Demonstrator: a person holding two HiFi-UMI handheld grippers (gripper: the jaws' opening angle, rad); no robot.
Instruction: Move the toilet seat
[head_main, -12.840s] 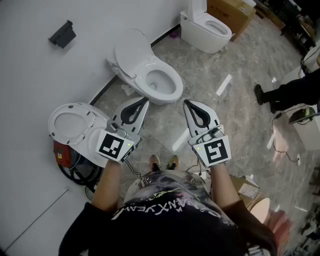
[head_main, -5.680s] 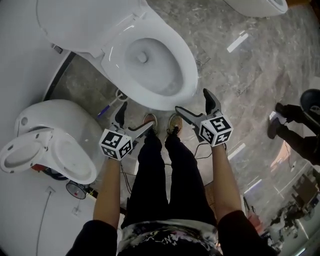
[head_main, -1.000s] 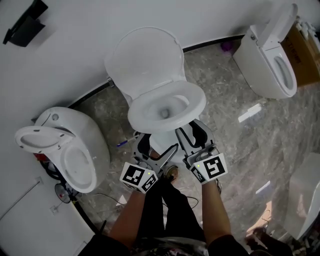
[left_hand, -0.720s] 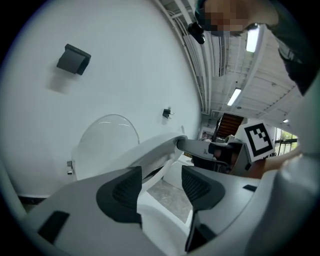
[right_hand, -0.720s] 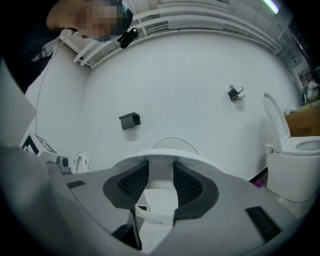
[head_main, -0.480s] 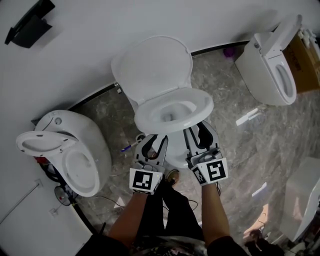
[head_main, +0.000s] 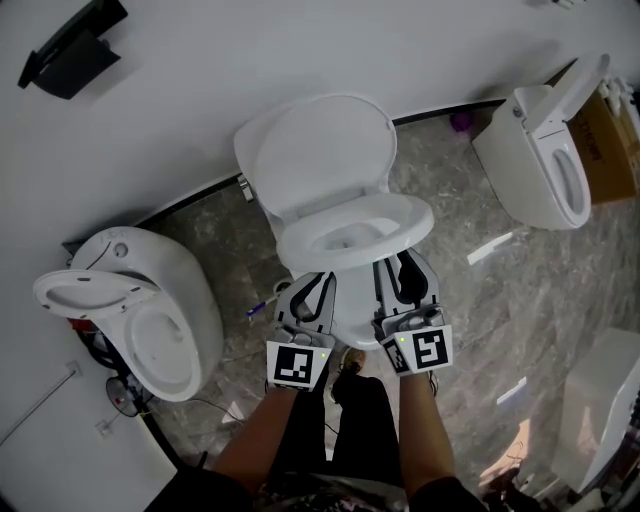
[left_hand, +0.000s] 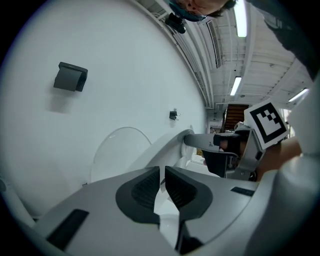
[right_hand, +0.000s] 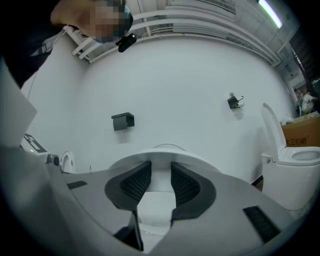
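A white toilet stands in the middle of the head view, its lid (head_main: 315, 155) up against the wall. The toilet seat (head_main: 355, 232) is raised off the bowl, front edge toward me. My right gripper (head_main: 405, 262) reaches under that front edge. In the right gripper view its jaws (right_hand: 161, 170) have just been closing, with the seat rim (right_hand: 165, 156) between them. My left gripper (head_main: 312, 278) is beside it at the seat's front left. Its jaws (left_hand: 162, 172) have just closed to a thin slit, tips against the seat (left_hand: 172, 145). I cannot tell whether they pinch it.
A second toilet (head_main: 150, 300) with its seat up stands at the left. A third toilet (head_main: 545, 170) and a cardboard box (head_main: 612, 125) are at the right. A black holder (head_main: 70, 50) hangs on the white wall. My legs stand just before the bowl.
The left gripper's jaws went from wide open to shut, and it moved up to the seat's front left. The right gripper moved forward with the seat, which now sits a little higher.
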